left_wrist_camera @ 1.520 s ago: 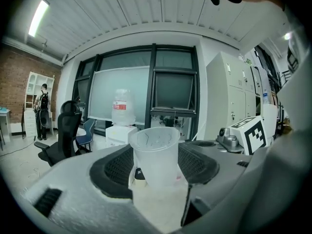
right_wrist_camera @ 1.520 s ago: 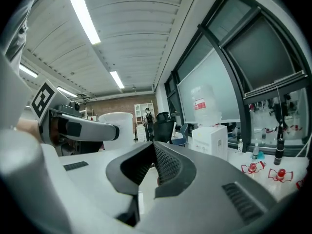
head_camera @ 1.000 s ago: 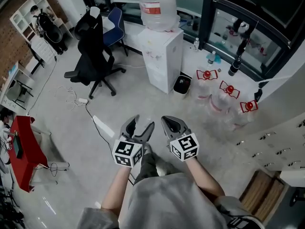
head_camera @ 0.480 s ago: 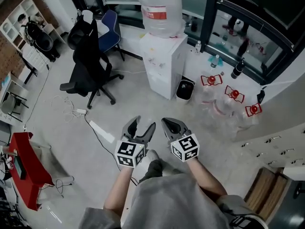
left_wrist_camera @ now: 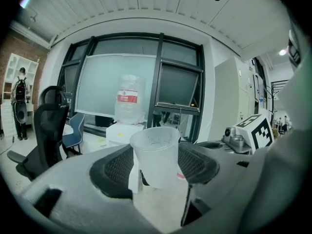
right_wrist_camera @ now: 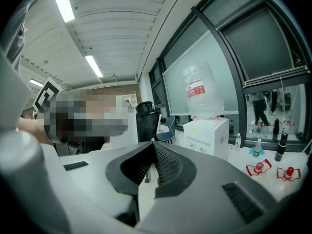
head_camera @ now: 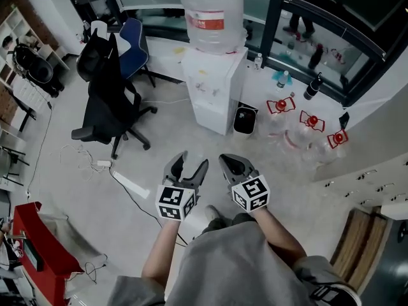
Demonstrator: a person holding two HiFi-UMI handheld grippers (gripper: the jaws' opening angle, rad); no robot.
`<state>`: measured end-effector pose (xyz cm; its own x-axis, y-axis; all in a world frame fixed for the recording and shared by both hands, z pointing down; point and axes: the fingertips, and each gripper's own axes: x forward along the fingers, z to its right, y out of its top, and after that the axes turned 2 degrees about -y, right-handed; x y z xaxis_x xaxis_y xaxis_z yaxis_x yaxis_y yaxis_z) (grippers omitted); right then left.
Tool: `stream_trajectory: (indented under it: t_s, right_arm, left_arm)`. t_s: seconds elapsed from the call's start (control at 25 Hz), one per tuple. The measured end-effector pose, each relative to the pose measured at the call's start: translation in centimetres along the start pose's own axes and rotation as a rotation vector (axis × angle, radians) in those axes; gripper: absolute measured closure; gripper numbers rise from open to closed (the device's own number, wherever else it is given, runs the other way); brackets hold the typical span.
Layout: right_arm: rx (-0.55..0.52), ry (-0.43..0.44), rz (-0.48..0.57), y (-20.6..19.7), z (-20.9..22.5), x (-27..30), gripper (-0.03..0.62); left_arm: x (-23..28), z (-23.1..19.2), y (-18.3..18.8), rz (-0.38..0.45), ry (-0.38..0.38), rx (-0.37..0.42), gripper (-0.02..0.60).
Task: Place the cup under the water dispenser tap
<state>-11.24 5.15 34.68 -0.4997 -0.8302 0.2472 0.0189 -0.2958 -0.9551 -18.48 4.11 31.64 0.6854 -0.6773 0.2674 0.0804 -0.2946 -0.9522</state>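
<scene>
A translucent plastic cup (left_wrist_camera: 155, 156) stands upright between the black ribbed pads of my left gripper (head_camera: 193, 162), which is shut on it at waist height. My right gripper (head_camera: 227, 162) floats beside it, shut and empty; in the right gripper view its pads (right_wrist_camera: 163, 165) meet at the tips. The white water dispenser (head_camera: 213, 81), with a big clear bottle (head_camera: 212, 10) on top, stands on the floor well ahead of both grippers. It also shows behind the cup as a white box (left_wrist_camera: 122, 129), and in the right gripper view as a white cabinet (right_wrist_camera: 207, 134).
A black office chair (head_camera: 105, 101) and a blue chair (head_camera: 132, 39) stand left of the dispenser. A black bin (head_camera: 243, 118) and several empty bottles with red caps (head_camera: 307, 121) sit to its right. A cable (head_camera: 131, 182) runs across the floor; a red cabinet (head_camera: 35, 254) is at lower left.
The person has walked toward the dispenser, so it looks nearer and the chair has slid left. Both grippers keep their pose, the cup still in the left one.
</scene>
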Motion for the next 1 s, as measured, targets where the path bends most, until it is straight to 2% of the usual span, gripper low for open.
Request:
stream_trajectory:
  t_s: [0.2, 0.56, 1.0]
  right_arm:
    - [-0.002, -0.038, 0.005, 0.3, 0.2, 2.0, 0.583]
    - [0.011, -0.057, -0.026, -0.2, 1.1, 6.0, 0.583]
    - [0.043, -0.079, -0.05, 0.3, 6.8, 12.8, 0.583]
  left_arm:
    - [0.8, -2.7, -0.5, -0.006, -0.012, -0.007, 0.304]
    - [2.9, -6.5, -1.0, -0.025, -0.029, -0.037, 0.304]
    - [10.7, -11.4, -0.6, -0.083, -0.053, -0.046, 0.304]
